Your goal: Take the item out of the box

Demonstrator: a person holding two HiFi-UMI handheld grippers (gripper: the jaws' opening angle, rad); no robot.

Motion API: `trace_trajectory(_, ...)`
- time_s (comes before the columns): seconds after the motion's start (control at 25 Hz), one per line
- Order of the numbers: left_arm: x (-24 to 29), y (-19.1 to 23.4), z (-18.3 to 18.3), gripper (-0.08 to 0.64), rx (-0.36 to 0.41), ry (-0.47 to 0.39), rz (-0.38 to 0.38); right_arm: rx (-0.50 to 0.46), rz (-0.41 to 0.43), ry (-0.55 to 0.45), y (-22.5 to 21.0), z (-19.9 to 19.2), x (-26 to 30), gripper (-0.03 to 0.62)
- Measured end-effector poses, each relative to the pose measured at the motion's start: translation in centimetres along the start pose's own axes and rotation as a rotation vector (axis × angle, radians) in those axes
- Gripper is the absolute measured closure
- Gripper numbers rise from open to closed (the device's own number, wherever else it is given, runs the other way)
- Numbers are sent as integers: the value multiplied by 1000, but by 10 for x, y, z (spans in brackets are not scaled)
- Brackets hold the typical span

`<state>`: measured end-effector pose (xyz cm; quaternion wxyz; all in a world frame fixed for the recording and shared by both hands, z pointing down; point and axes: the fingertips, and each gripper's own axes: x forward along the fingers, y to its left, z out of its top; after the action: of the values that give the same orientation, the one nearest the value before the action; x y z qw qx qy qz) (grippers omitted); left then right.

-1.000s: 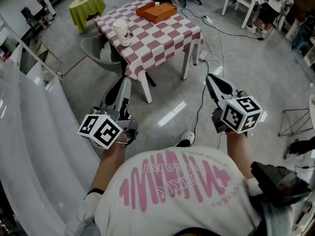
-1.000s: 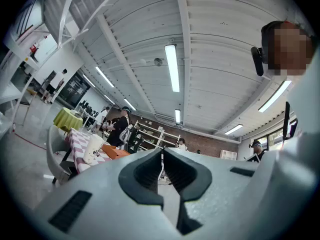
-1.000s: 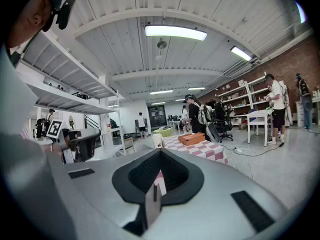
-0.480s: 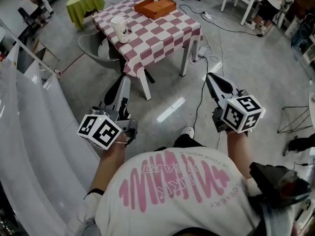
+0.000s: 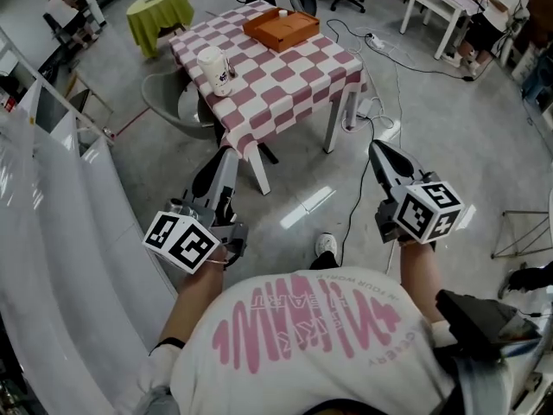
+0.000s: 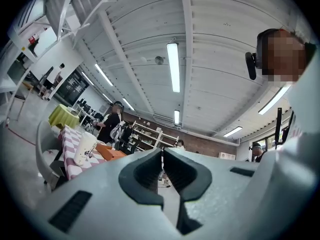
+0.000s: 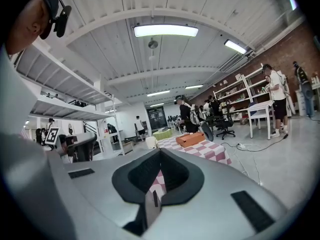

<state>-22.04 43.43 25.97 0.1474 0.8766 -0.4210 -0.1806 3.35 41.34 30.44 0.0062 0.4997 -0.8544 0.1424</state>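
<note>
An orange box lies on the far side of a table with a red-and-white checked cloth; it also shows in the right gripper view as the orange box and in the left gripper view as the orange box. What is inside it cannot be made out. My left gripper and right gripper are both held at waist height, well short of the table, above the floor. Both are shut with nothing between the jaws.
A white paper cup stands on the table's near left part. A grey chair sits left of the table, with a green-covered round table behind. Cables trail over the floor on the right. A white railing runs along my left.
The table and box have shifted slightly right and nearer in the head view as the person steps toward them. Both grippers keep their pose and stay shut.
</note>
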Motion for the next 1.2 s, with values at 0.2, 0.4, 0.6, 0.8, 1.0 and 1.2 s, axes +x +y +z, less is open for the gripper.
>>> trace_trajectory(0.2,52,3,13,541,6,-86,-56,6,25,-20,-43,25,34,586)
trace_trajectory(0.4,106,11,19,541,4,-113,-72,3,60,-31,-82,51,68,586)
trace_trajectory(0.6,153,9,26,541,31,-165,-120,-15,90,-37,-117,74,97,588)
trace_trajectory(0.8,184,18,35,541,-104,-273,-133,-24,114,-49,-151,94,114,587)
trace_trajectory(1.0,204,14,23,541,-115,-298,-174,-39,138,-41,-178,101,126,587)
trace_trajectory(1.2,220,17,-11,552,24,-197,-98,-23,139,-29,-202,94,134,586)
